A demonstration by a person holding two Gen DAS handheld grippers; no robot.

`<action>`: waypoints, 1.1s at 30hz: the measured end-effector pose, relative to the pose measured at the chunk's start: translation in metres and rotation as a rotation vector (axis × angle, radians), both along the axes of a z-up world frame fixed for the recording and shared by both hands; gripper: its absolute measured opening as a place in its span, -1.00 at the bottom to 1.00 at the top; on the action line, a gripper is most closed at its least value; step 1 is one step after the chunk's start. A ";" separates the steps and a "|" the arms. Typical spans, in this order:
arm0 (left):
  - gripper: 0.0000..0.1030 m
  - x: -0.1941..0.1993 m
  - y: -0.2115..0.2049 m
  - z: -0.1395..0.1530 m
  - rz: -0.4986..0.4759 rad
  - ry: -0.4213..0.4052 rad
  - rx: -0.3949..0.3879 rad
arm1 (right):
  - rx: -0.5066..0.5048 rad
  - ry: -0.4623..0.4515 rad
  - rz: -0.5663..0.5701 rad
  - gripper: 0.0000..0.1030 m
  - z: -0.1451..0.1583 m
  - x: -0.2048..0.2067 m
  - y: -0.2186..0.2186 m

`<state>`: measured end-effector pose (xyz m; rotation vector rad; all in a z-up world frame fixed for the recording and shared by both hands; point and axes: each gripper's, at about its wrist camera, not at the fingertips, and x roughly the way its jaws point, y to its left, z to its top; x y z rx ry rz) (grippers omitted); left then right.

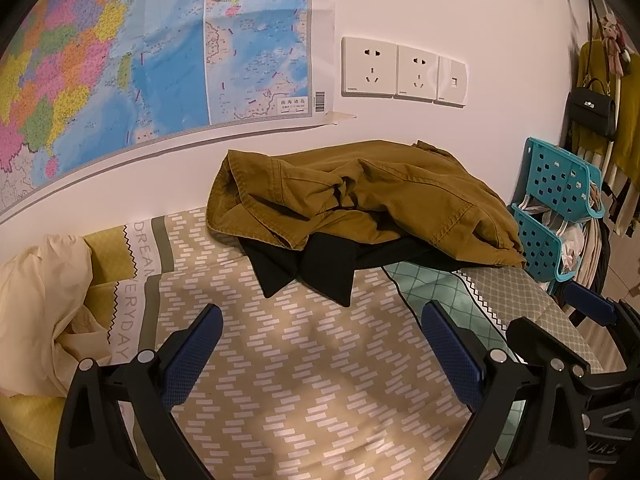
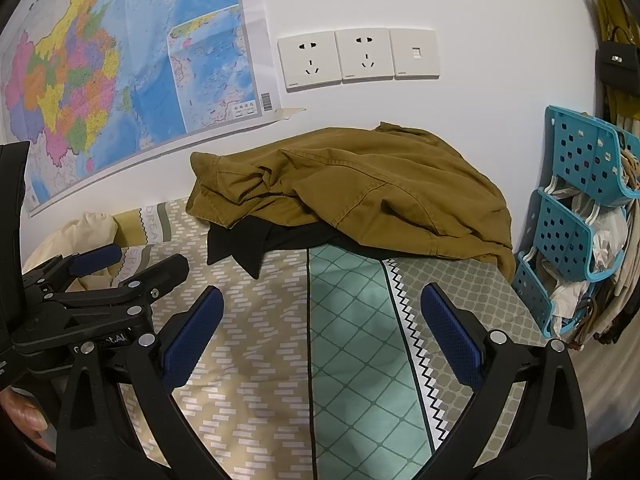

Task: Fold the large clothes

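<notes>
Two garments heaped at the far side of the bed, against the wall under the map (image 1: 120, 60) and the outlet plates (image 1: 404, 70): an olive-brown jacket (image 1: 360, 196) crumpled on top, a black garment (image 1: 316, 266) underneath with only its pointed edges poking out toward the near side. Nothing folded yet, by the look of it; pile untouched, task judged barely begun.

Left gripper (image 1: 320, 332) hovering low over the patterned bedsheet (image 1: 300, 380), jaws spread wide, nothing between the blue pads (image 1: 192, 356). Right gripper (image 2: 322, 312) likewise wide and empty, held alongside over the green-checked panel of the sheet. Both well short of the clothes and pointed straight at them (probably a ready stance before reaching in). Open bare sheet in front likely kept as the folding surface, hence the pile pushed back to the wall.

Cream-coloured bedding (image 1: 44, 308) bunched at the left edge, clear of the working area.

Teal perforated plastic rack (image 2: 580, 216) at the right end of the bed, tiered bins stuffed with pale cloth and what seem to be hangers (contents too jumbled to name). Black handbag (image 1: 592, 110) hanging beyond it among hung clothes.
</notes>
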<state>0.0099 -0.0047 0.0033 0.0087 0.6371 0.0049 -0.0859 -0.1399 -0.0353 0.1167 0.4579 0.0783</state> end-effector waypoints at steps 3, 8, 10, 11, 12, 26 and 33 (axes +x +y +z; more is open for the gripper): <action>0.87 0.000 0.000 0.001 0.001 0.001 -0.002 | 0.001 -0.001 0.001 0.89 0.000 0.000 0.000; 0.87 0.001 -0.001 0.001 0.000 0.000 0.002 | -0.002 -0.001 0.000 0.89 0.000 0.000 0.000; 0.87 0.001 -0.001 0.002 0.002 0.001 0.002 | -0.002 -0.003 0.003 0.89 0.001 0.000 0.000; 0.87 0.001 -0.001 0.001 0.001 0.001 0.003 | -0.003 -0.004 0.003 0.89 0.001 0.001 -0.001; 0.87 0.001 -0.001 0.001 0.001 0.002 0.001 | -0.004 -0.005 0.004 0.89 0.002 0.001 -0.002; 0.87 0.009 0.001 -0.002 0.006 0.018 -0.002 | -0.029 -0.011 0.030 0.89 0.002 0.007 -0.001; 0.87 0.024 0.024 -0.007 0.067 0.052 0.005 | -0.127 0.010 0.096 0.89 0.008 0.043 0.008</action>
